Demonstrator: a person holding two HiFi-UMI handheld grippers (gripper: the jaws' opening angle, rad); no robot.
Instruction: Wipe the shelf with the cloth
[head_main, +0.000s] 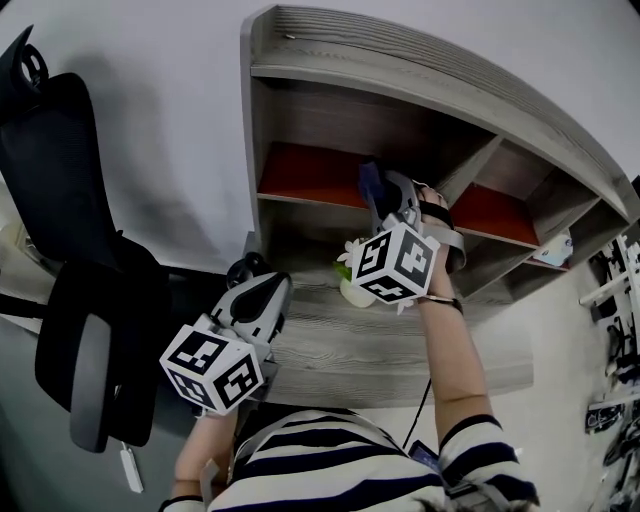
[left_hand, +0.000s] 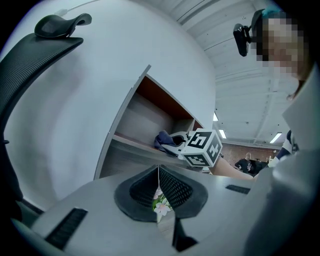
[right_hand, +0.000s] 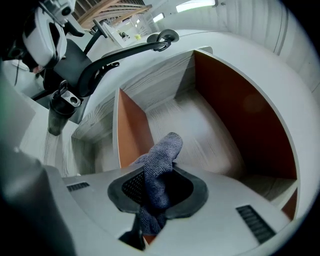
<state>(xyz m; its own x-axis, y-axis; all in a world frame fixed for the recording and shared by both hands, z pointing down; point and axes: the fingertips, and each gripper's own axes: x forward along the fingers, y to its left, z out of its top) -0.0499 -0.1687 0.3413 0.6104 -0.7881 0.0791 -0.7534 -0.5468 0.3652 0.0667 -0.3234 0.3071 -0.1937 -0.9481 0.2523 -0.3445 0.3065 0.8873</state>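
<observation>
Left tongs (left_hand: 159, 192) closed, empty. Right tongs (right_hand: 155, 187) clamp cloth (right_hand: 164, 155) inside grey wood-grain shelf (right_hand: 200, 125); office chair (head_main: 95, 300) beside.

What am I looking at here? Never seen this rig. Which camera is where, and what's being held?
There is no robot here. A person holds a two-jaw gripper in each hand, and the cubes with square markers are part of those grippers.

The head view comes from a camera on the person's head, looking steeply down. The other two pictures come from a camera riding on each gripper, looking along its own jaws.

The right gripper is shut on a blue cloth and reaches into a compartment of the wooden shelf, which has red panels inside. The left gripper is shut with nothing in it and hangs lower, in front of the ledge under the compartments.

A small flower pot stands on that ledge. An office chair is at the left.
</observation>
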